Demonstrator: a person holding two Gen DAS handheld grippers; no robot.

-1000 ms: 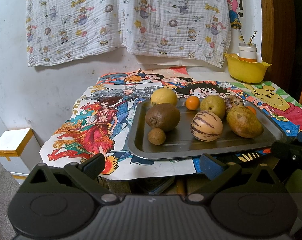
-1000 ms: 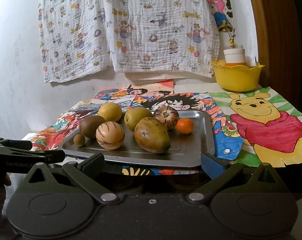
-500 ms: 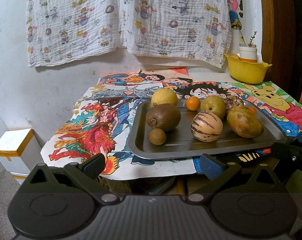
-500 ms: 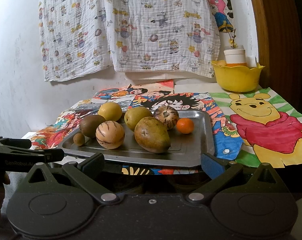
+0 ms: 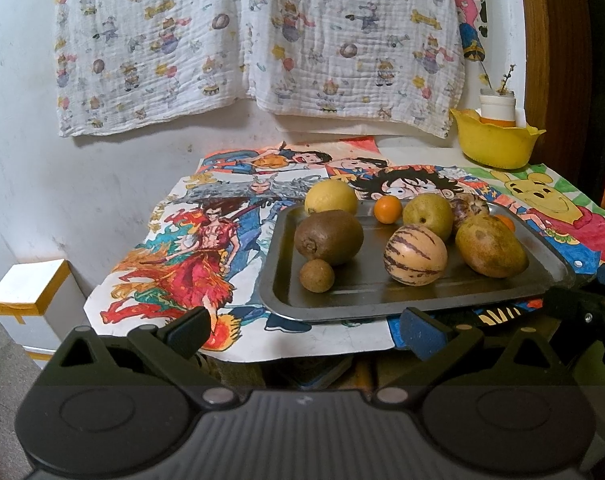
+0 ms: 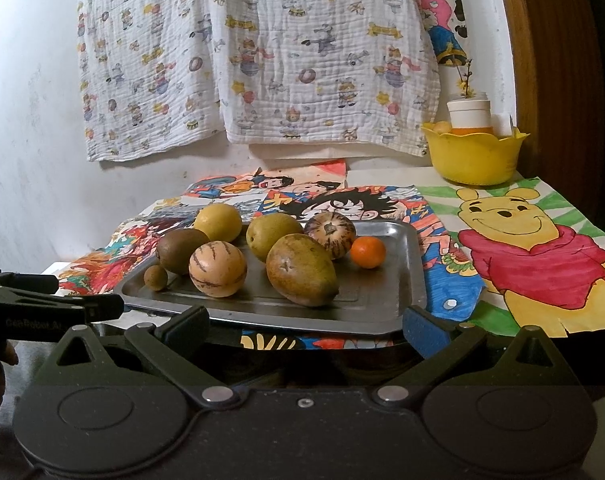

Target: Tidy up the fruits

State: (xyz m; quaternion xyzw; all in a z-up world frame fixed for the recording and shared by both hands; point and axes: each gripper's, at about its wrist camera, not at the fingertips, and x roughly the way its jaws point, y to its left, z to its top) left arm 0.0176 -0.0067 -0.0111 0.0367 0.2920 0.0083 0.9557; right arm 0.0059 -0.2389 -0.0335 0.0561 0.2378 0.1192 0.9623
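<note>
A grey metal tray (image 5: 358,300) (image 6: 386,304) lies on the table and holds several fruits: a brown kiwi (image 5: 328,237) (image 6: 181,250), a small brown round fruit (image 5: 317,275) (image 6: 155,277), a striped melon (image 5: 415,255) (image 6: 217,268), a mango (image 5: 490,245) (image 6: 301,275), a yellow lemon (image 5: 331,197) (image 6: 217,222), a green-yellow pear (image 5: 427,211) (image 6: 273,236), a small orange (image 5: 387,209) (image 6: 367,252) and a purple-striped fruit (image 6: 330,235). My left gripper (image 5: 304,332) is open, short of the tray's near edge. My right gripper (image 6: 305,325) is open too, just before the tray, empty.
A yellow bowl (image 5: 495,143) (image 6: 473,156) with a white pot stands at the back right. Coloured cartoon drawings (image 5: 190,264) (image 6: 538,256) cover the table. A printed cloth (image 5: 254,40) hangs on the wall. A white box (image 5: 26,296) sits low at the left.
Both views have crept slightly closer to the tray. The fruits have not moved and both grippers stay open.
</note>
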